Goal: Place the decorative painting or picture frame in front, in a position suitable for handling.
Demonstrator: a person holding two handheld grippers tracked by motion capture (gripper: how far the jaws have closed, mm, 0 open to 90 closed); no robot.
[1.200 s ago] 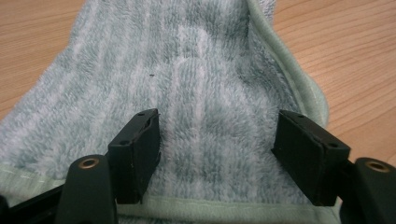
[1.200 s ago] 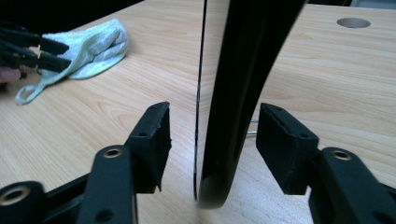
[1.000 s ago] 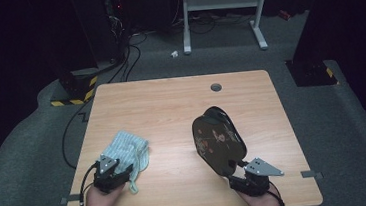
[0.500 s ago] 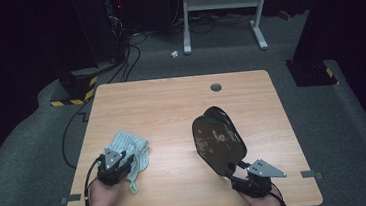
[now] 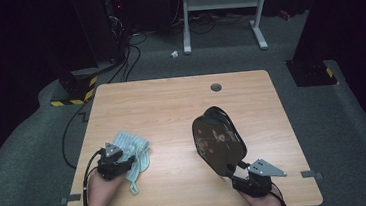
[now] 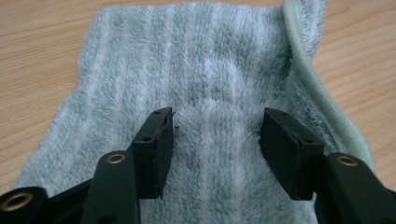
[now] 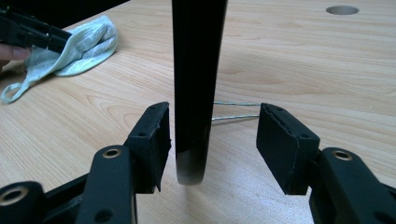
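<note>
Nearest the person's edge of the pale wood-grain table [image 5: 171,104], the right gripper [image 7: 212,140] sits low with its blocky black jaws spread; a dark plate [image 5: 218,140] stands on its rim between them, seen edge-on in the right gripper view as a thin glossy black slab with a rounded bottom lip; there's a clear gap to the right pad, and it looks just shy of the left pad too, so nothing is pinched. From the high view that plate is a round lacquer-looking disc with a faint pattern on its face, tilted up on a thin wire stand [image 7: 236,110] behind it.

Over on the left, the left gripper [image 6: 215,140] hangs over a fluffy towel [image 6: 201,70], mint green with paler stripes, terry pile, with a smooth corded hem along one edge ending in a loop; its jaws have just been opening and stand apart, the pile lying between the pads, not squeezed. The towel is bunched up flat on the table near the front left corner.

Farther back there's a round cable hole [image 5: 216,87] in the tabletop; beyond that, grey carpet and a white metal frame [image 5: 223,9].
</note>
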